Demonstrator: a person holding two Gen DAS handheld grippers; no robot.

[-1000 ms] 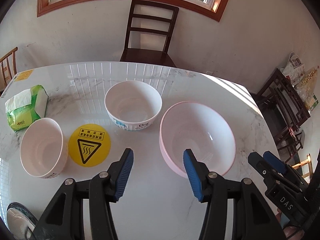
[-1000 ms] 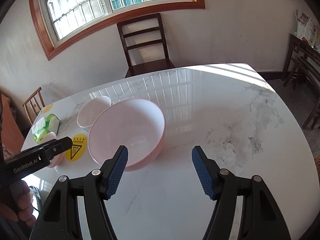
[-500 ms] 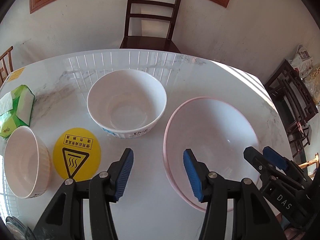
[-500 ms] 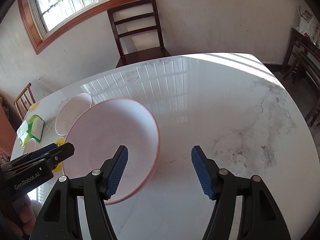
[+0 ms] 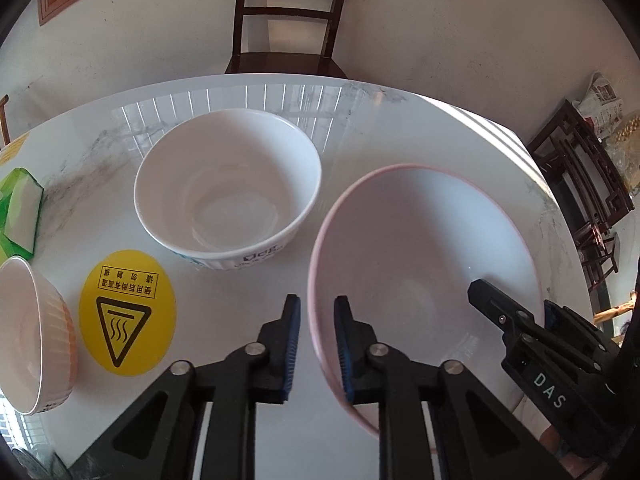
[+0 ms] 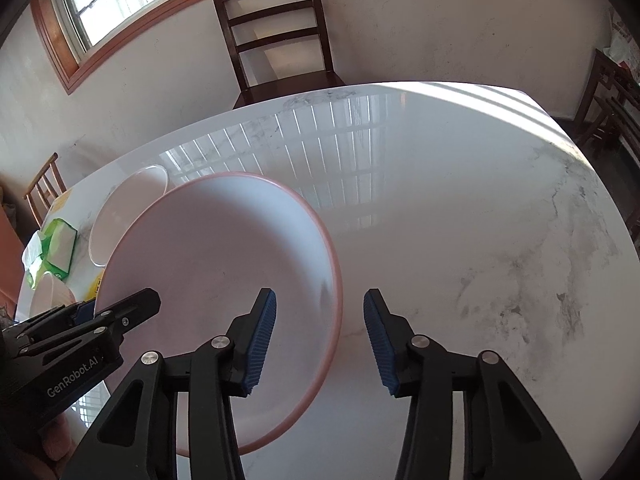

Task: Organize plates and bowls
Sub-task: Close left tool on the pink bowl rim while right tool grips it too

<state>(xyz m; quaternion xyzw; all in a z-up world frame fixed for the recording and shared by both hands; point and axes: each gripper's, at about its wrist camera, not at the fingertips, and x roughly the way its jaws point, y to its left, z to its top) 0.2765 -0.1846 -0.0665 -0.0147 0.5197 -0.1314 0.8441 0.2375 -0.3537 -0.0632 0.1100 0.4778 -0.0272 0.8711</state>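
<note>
A large pink bowl [image 5: 420, 248] [image 6: 224, 260] stands on the white marble table [image 6: 460, 220]. My left gripper [image 5: 317, 302] straddles its left rim, one pad outside and one inside. Its jaws are closing, and a thin gap still shows beside the rim. My right gripper [image 6: 320, 296] straddles the right rim with its jaws closing too, both pads well clear of the wall. A white bowl with blue print [image 5: 228, 192] sits behind and left of the pink one. At the far left stands a small ribbed bowl [image 5: 24, 328].
A round yellow hot-surface sticker [image 5: 128, 312] lies between the small bowl and my left gripper. A green tissue pack [image 5: 20, 212] sits at the table's left edge. A dark wooden chair [image 6: 280, 32] stands behind the table, and more dark furniture [image 5: 580, 184] at the right.
Both grippers came down and forward onto the pink bowl. They now straddle opposite sides of its rim, and their jaws have narrowed, the left far more.
</note>
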